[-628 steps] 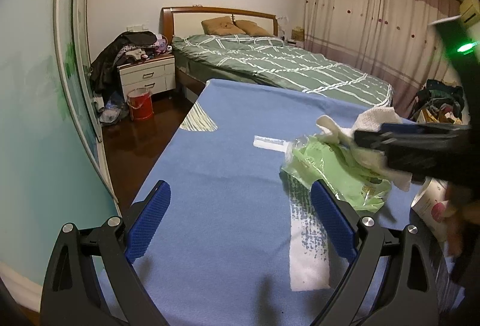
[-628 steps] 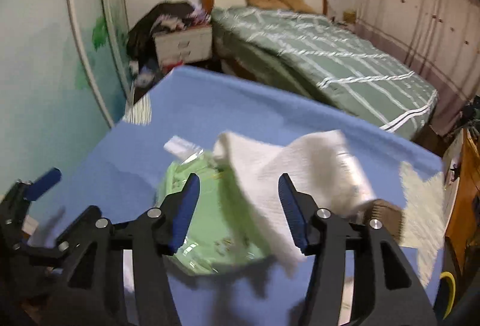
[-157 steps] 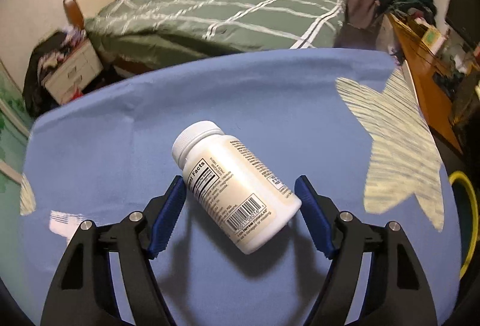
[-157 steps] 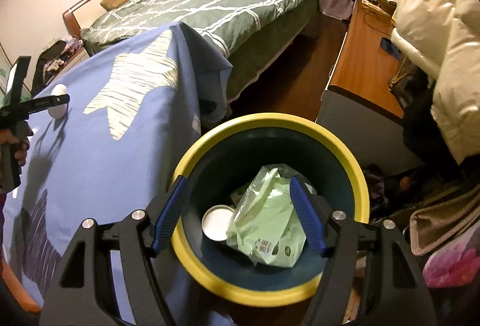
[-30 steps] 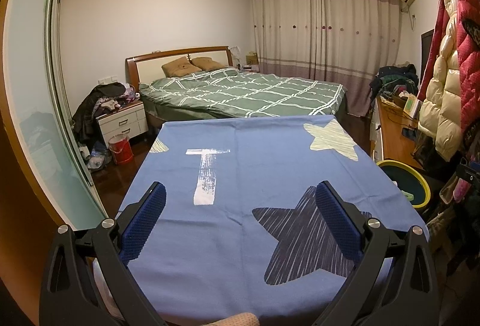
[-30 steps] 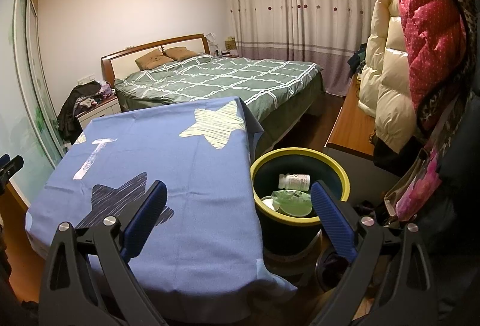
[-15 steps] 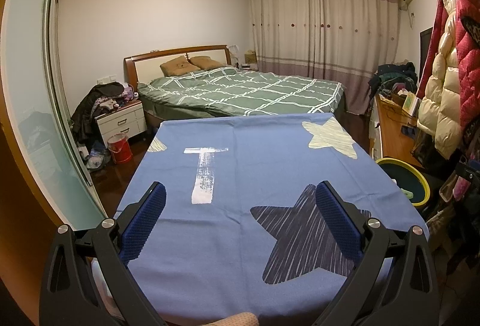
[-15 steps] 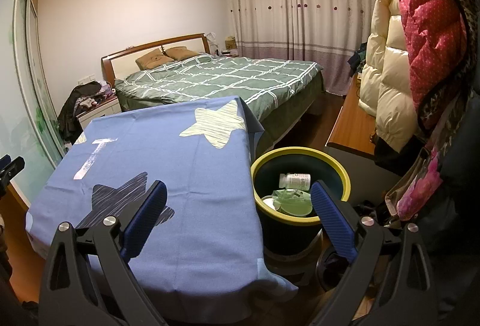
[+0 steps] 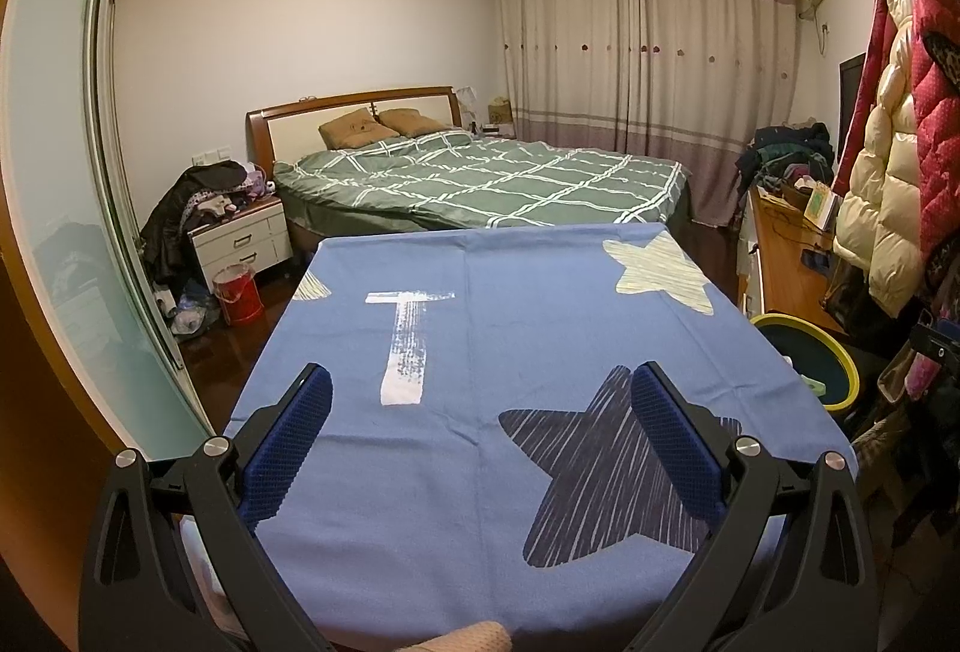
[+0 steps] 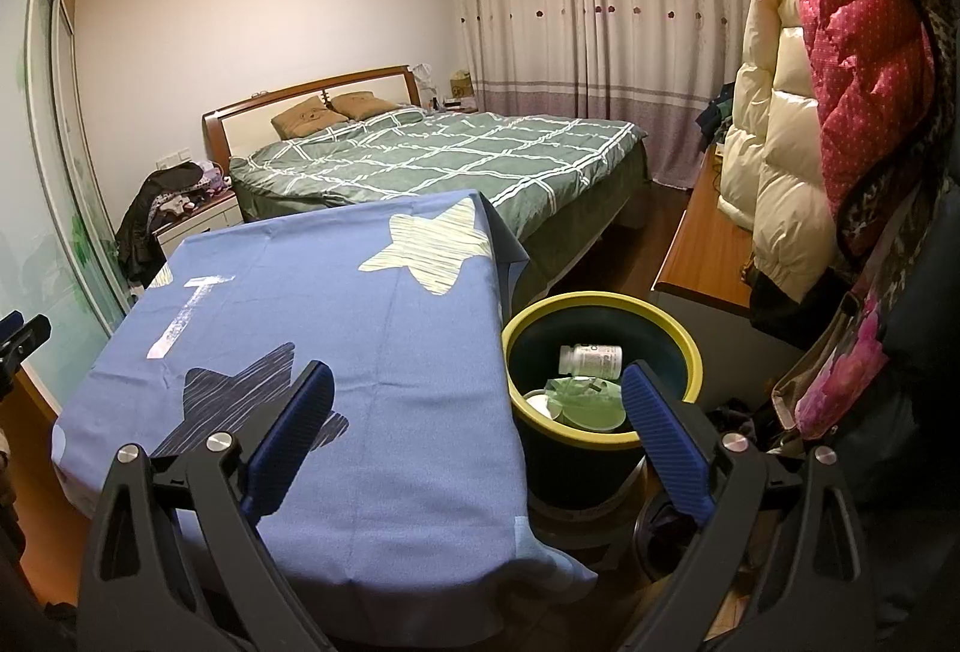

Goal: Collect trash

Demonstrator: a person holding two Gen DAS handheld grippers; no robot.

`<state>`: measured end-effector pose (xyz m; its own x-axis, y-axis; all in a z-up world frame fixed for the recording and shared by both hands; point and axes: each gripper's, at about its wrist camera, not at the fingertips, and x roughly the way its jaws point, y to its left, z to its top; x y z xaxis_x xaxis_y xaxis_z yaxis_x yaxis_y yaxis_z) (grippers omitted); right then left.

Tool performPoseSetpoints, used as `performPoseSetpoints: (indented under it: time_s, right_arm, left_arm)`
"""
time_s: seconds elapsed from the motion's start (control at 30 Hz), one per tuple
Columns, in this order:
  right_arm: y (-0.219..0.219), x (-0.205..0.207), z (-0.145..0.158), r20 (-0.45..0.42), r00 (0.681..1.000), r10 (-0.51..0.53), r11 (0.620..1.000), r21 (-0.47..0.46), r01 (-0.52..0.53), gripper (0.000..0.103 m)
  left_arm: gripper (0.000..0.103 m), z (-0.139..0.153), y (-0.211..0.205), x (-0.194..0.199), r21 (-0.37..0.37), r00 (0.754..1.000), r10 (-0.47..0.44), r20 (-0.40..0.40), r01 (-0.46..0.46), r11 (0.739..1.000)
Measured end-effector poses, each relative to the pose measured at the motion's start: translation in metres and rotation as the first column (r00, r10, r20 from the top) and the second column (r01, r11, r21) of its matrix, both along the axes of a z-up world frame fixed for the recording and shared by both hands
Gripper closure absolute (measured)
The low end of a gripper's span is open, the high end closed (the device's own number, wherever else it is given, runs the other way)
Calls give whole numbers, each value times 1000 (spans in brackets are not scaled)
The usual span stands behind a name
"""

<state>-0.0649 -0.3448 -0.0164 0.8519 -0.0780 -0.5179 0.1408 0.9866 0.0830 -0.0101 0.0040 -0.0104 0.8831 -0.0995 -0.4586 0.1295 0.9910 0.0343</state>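
Nothing has moved since half a second ago: both grippers, left gripper (image 9: 480, 442) and right gripper (image 10: 477, 439), gape empty (bin (image 10: 602, 305) at two o'clock), so finishing well means rescanning the tablecloth (image 9: 480, 328).

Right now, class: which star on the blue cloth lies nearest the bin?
The pale star, at the cloth's far corner beside the bin; the dark star lies nearer the grippers.

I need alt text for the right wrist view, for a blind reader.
A yellow-rimmed bin beside a blue star-print tablecloth holds a white bottle and green packaging. The open right gripper holds nothing.
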Motion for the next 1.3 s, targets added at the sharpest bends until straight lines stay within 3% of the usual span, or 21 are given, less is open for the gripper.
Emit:
performPoseSetpoints:
  time_s: [0.97,1.07,1.23,1.3]
  right_arm:
    - [3,-1,-3,-6,1000,0,1000,1,0,11]
    - [4,0,-5,-10,1000,2,1000,1,-2,11]
    - [7,19,-9,-29,999,27,1000,10,-26,11]
    - [12,36,-11,-42,998,51,999,17,-50,11]
  left_arm:
    - [5,-15,-9,-2,-1,1000,-26,-13,26,1000]
    - [5,-18,-9,0,-26,999,-35,-16,35,999]
    - [5,-28,-5,29,-55,994,-46,-97,40,998]
    - [5,-35,-5,52,-33,991,-40,-131,36,999]
